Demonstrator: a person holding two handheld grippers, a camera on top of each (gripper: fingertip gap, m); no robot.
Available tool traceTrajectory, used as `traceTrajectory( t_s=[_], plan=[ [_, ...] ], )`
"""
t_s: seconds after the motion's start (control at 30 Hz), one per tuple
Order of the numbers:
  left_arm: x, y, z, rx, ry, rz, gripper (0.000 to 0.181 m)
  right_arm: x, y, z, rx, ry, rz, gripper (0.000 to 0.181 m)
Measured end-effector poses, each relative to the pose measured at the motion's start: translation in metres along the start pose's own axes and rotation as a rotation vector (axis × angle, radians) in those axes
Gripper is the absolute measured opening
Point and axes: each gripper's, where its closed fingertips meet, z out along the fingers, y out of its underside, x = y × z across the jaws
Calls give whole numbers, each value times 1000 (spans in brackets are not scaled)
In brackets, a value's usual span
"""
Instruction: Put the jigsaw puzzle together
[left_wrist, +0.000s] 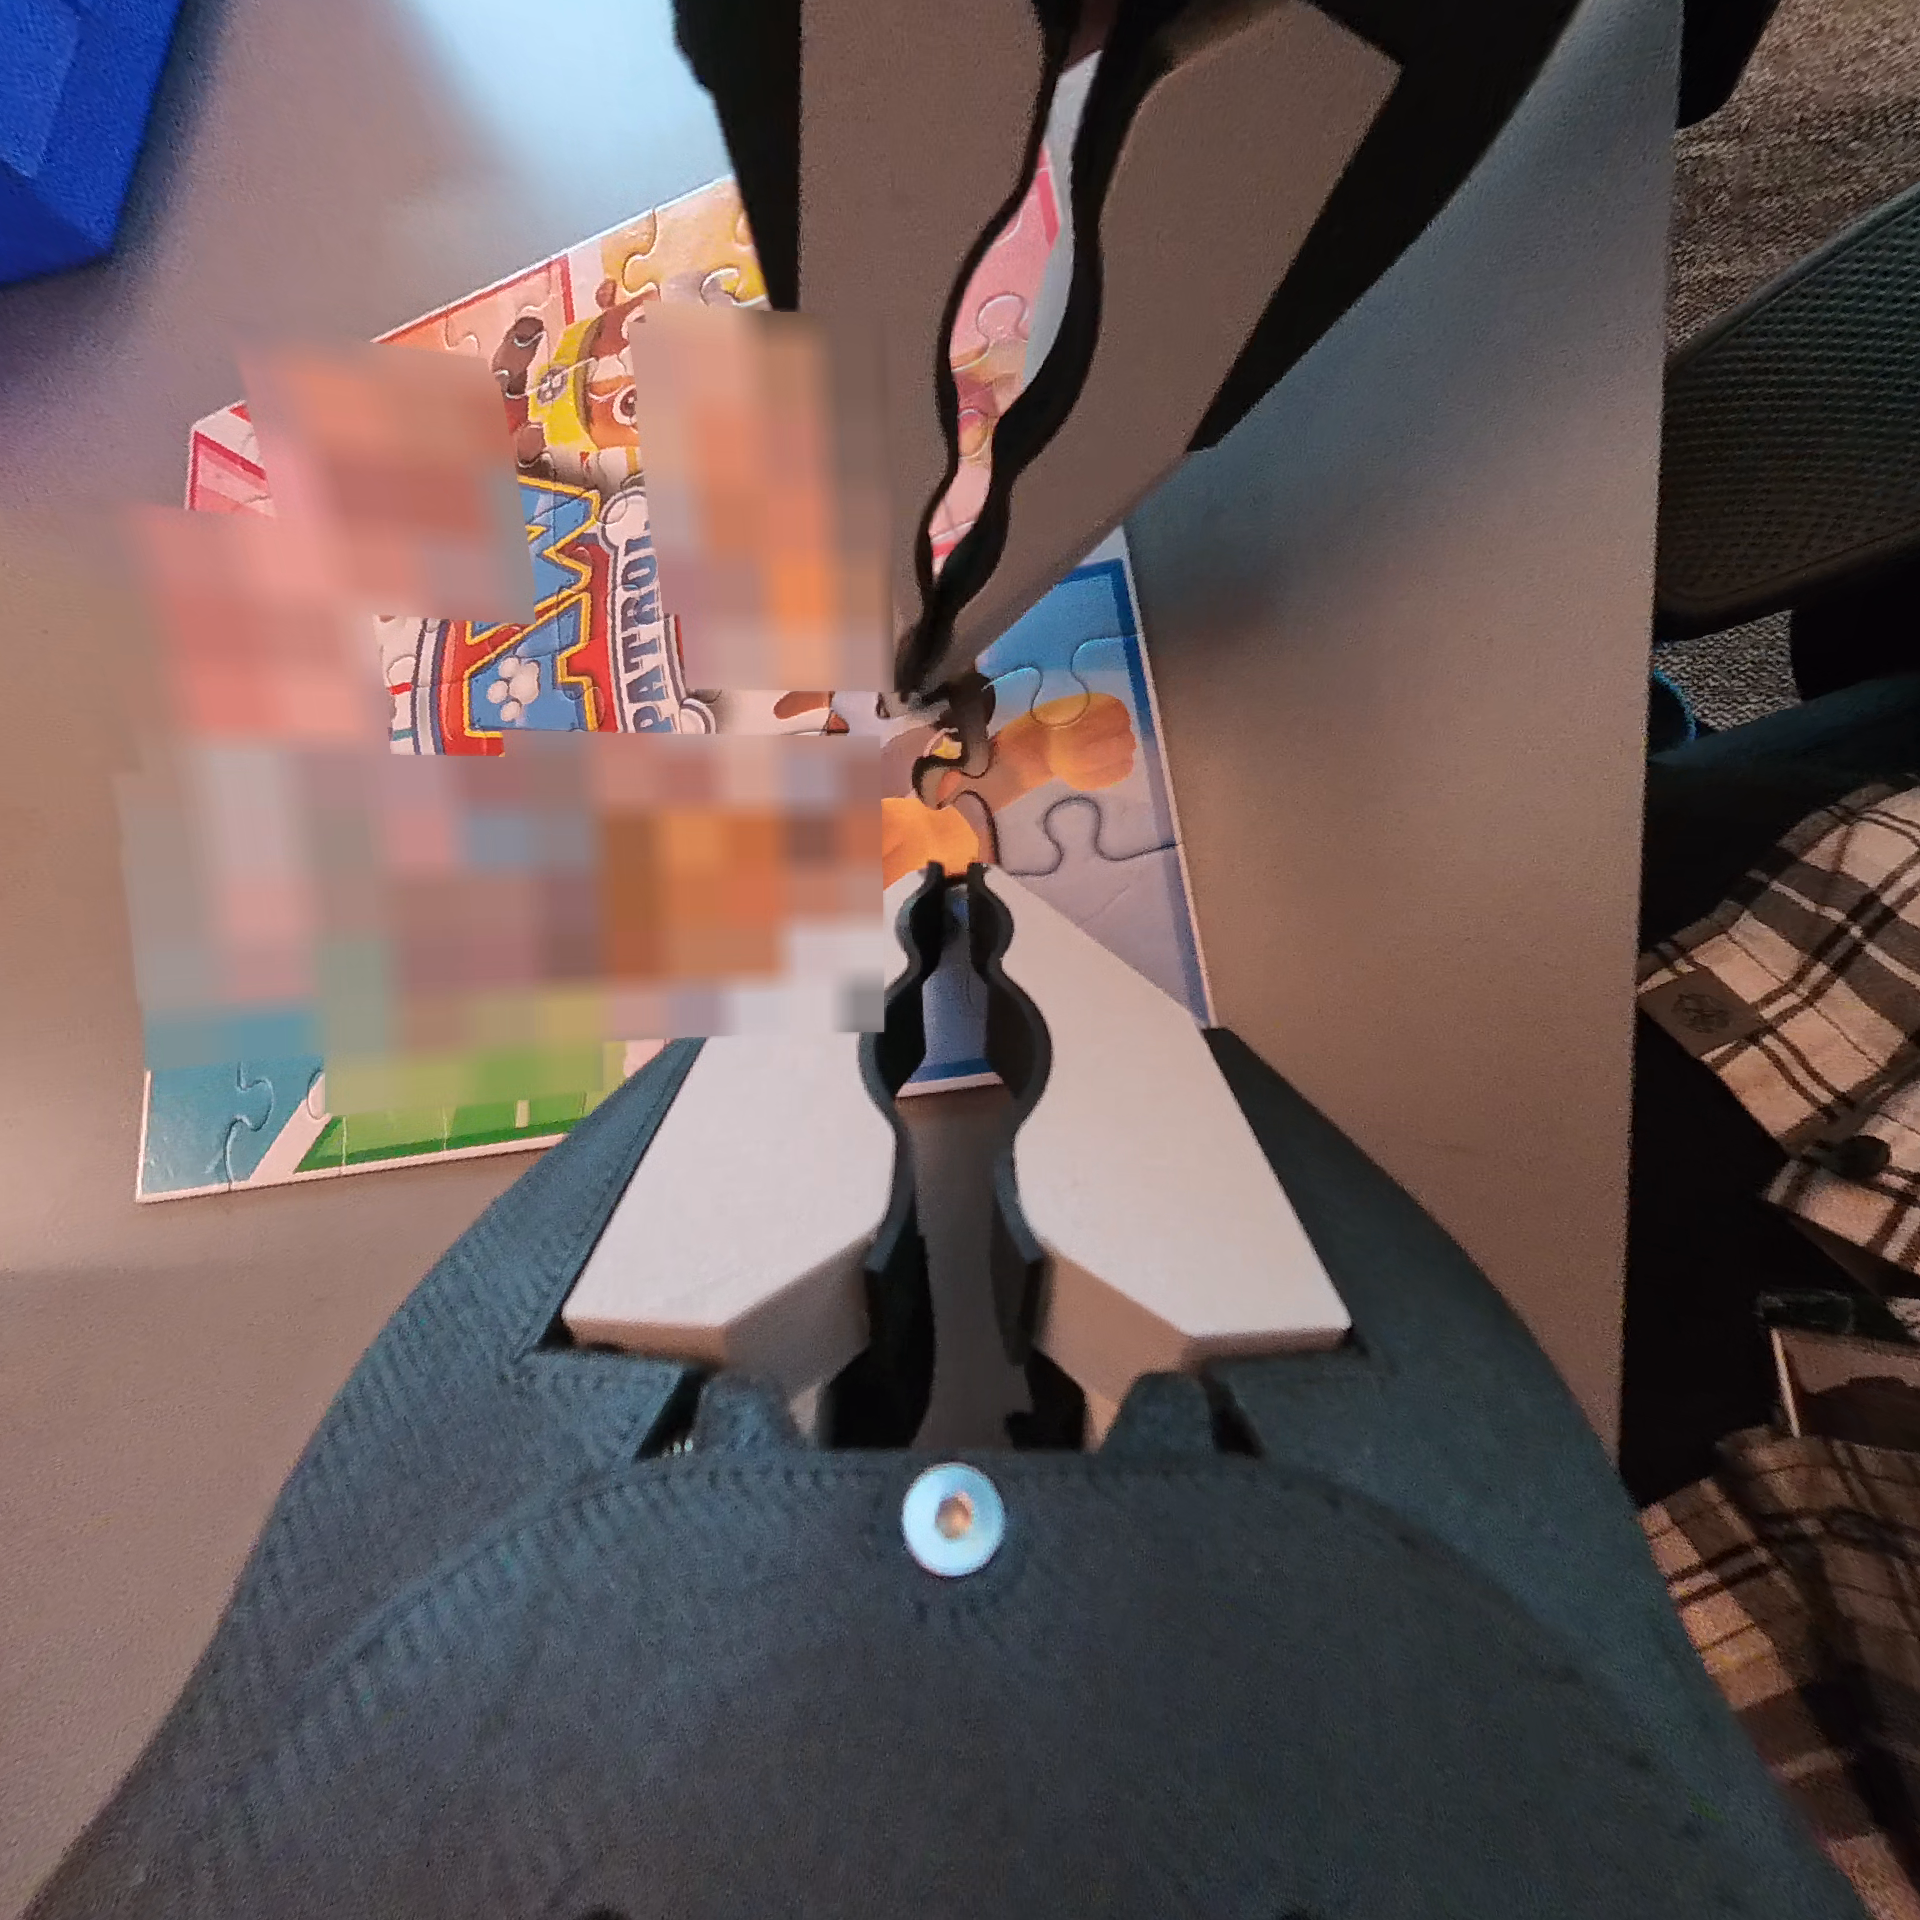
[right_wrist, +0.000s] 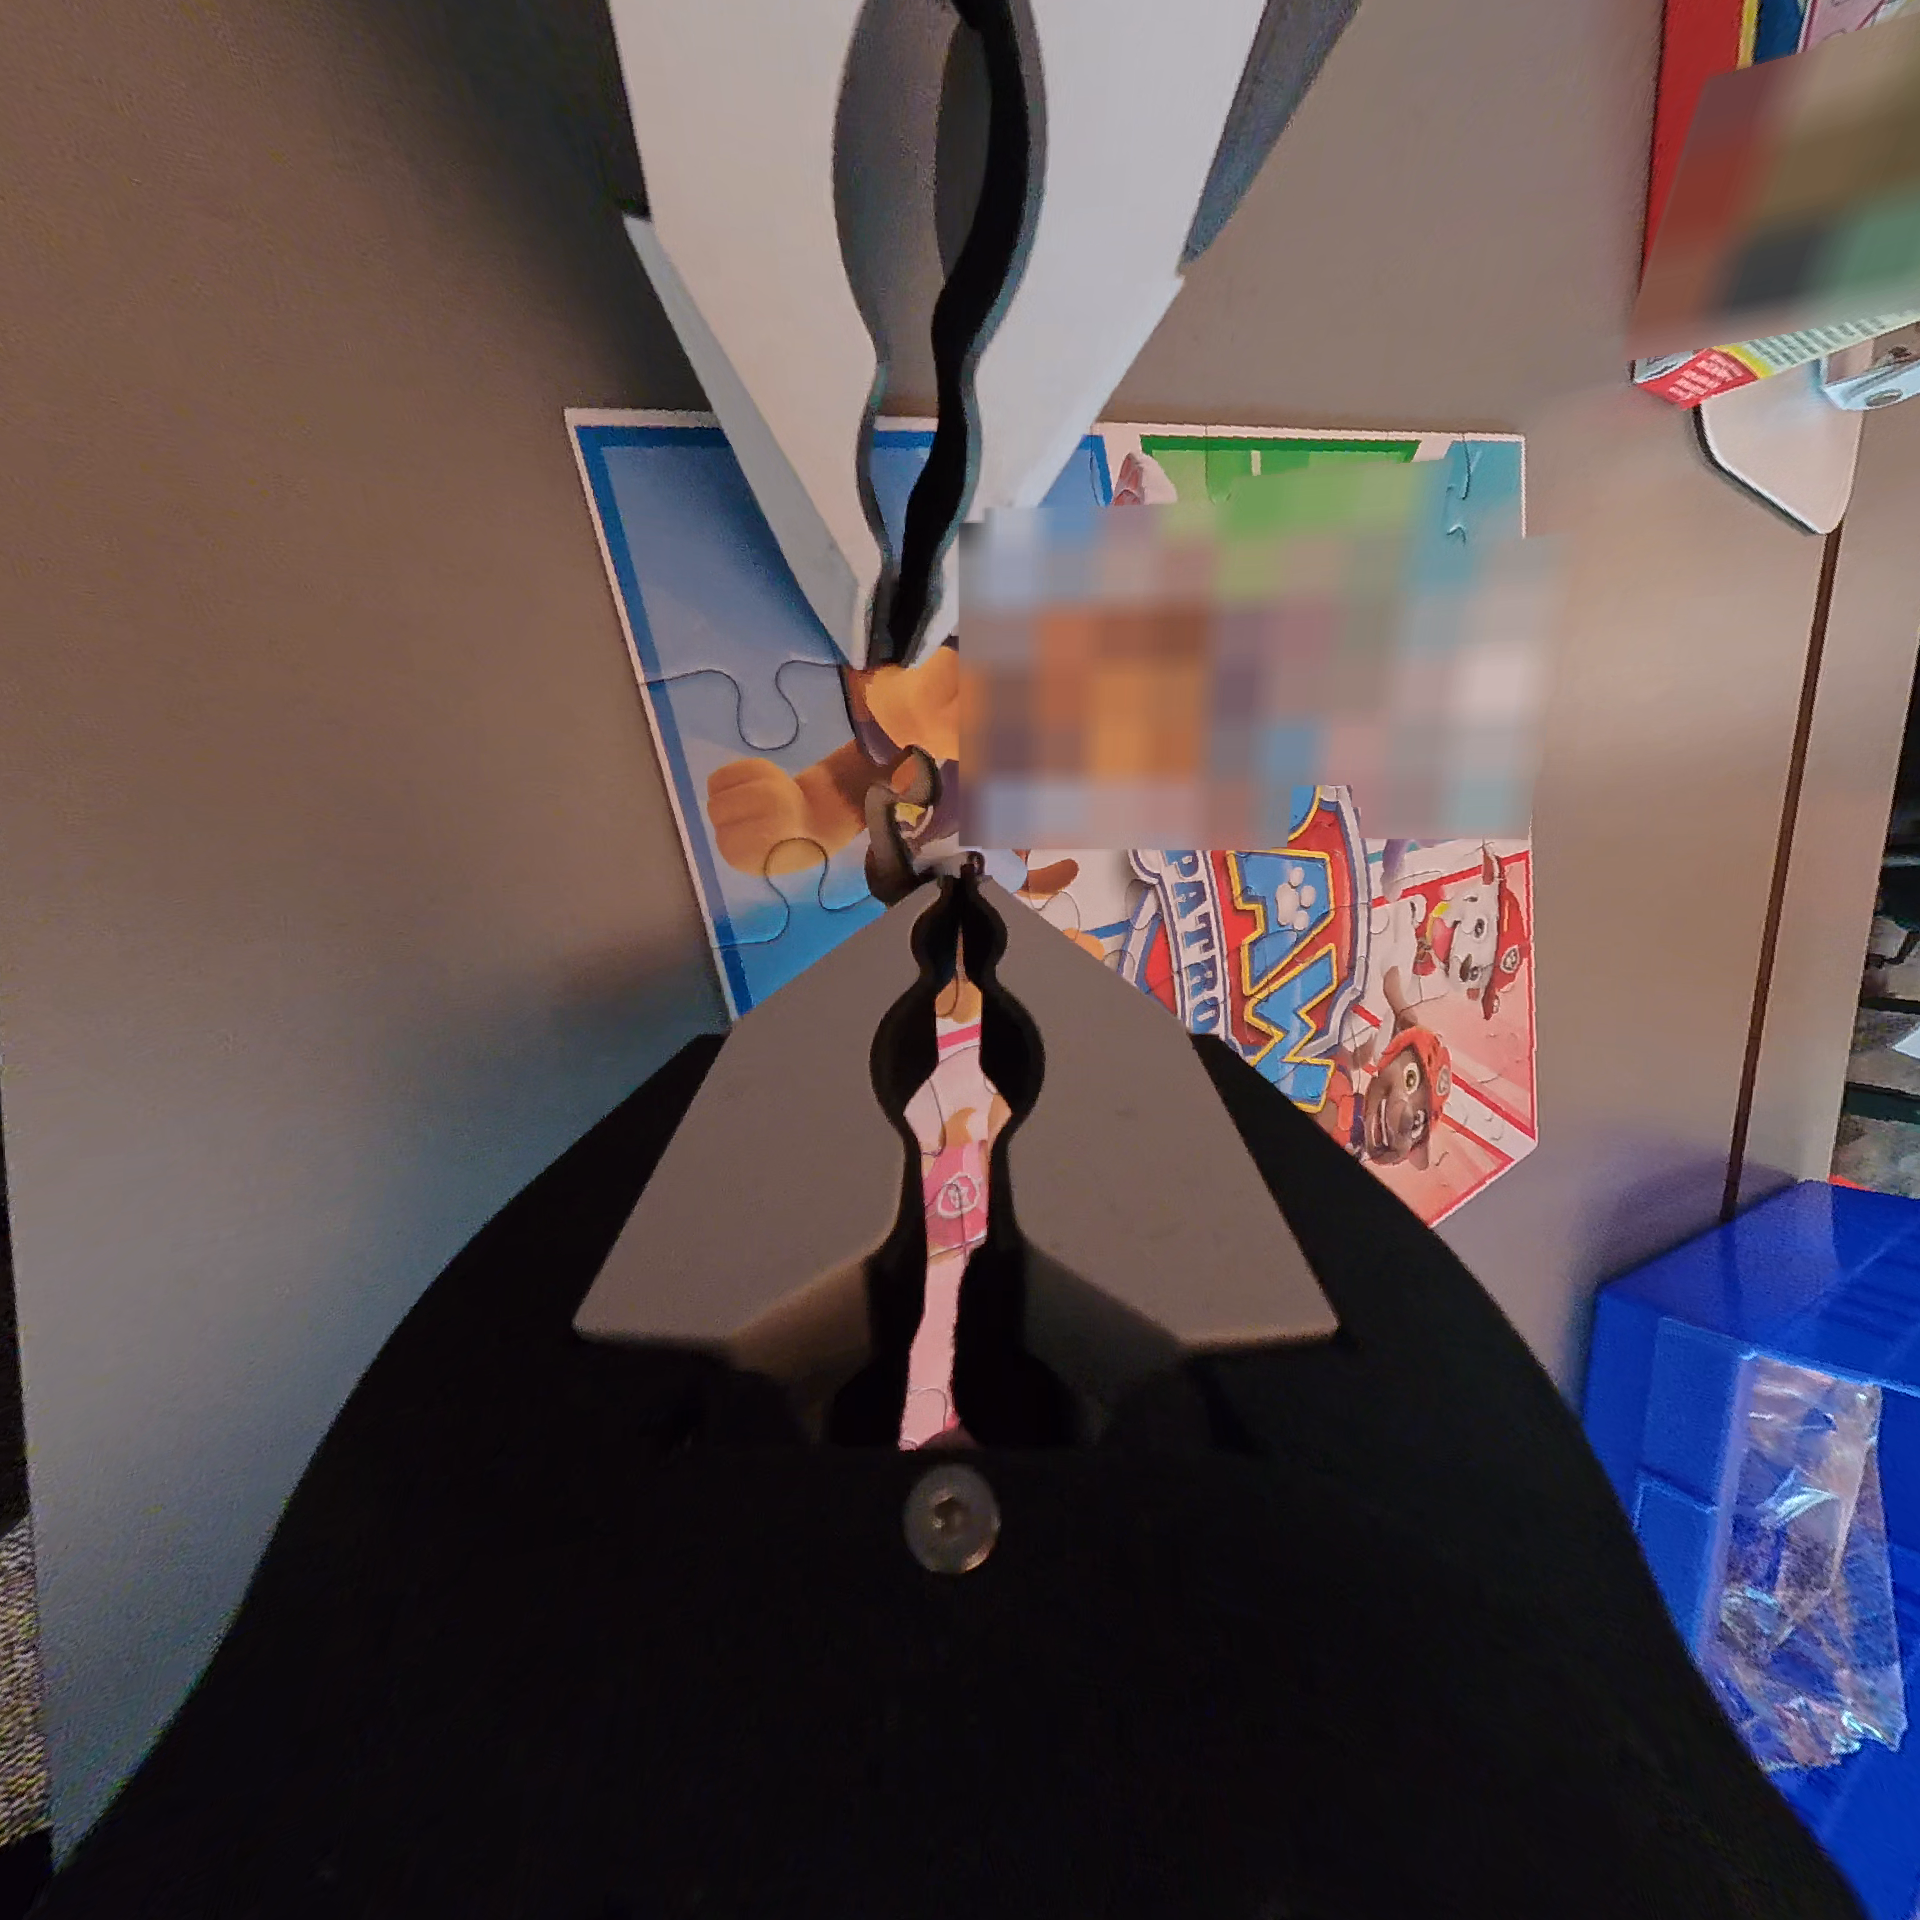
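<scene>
The jigsaw puzzle (left_wrist: 540, 665) lies flat on the grey table (left_wrist: 208, 1455) and looks almost fully assembled; it also shows in the right wrist view (right_wrist: 1299, 935). One dark brown and yellow piece (left_wrist: 951, 758) sits tilted over its slot near the blue side, with a dark shadow around it (right_wrist: 899, 821). My right gripper (right_wrist: 961, 883) is shut, its tips pinching one end of that piece. My left gripper (left_wrist: 954, 873) is shut, its tips just off the piece's opposite end. The two grippers face each other tip to tip across the piece.
A blue box (right_wrist: 1766, 1351) with a clear plastic bag (right_wrist: 1797, 1558) on it stands beside the puzzle. A red puzzle carton (right_wrist: 1704, 156) is at the far corner. The table edge (left_wrist: 1631, 935) runs close to the puzzle, with plaid cloth (left_wrist: 1787, 987) and a chair (left_wrist: 1797, 416) beyond. Left and right tips are no more than a few centimetres apart.
</scene>
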Motion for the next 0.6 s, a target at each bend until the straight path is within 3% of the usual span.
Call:
traceTrajectory(
  t_s=[0.17,0.27,0.37,0.6],
  plan=[
    [-6,5,-2,-24,18,-9,4,-11,-12,-3,59,-57,11,0],
    [-10,8,-1,-48,14,-7,6,6,-12,-5,119,-28,123,0],
    [-12,7,0,-55,15,-6,6,18,4,3,90,-35,196,8],
    [-21,7,4,-83,22,-10,6,7,1,4,75,-113,183,0]
  ],
)
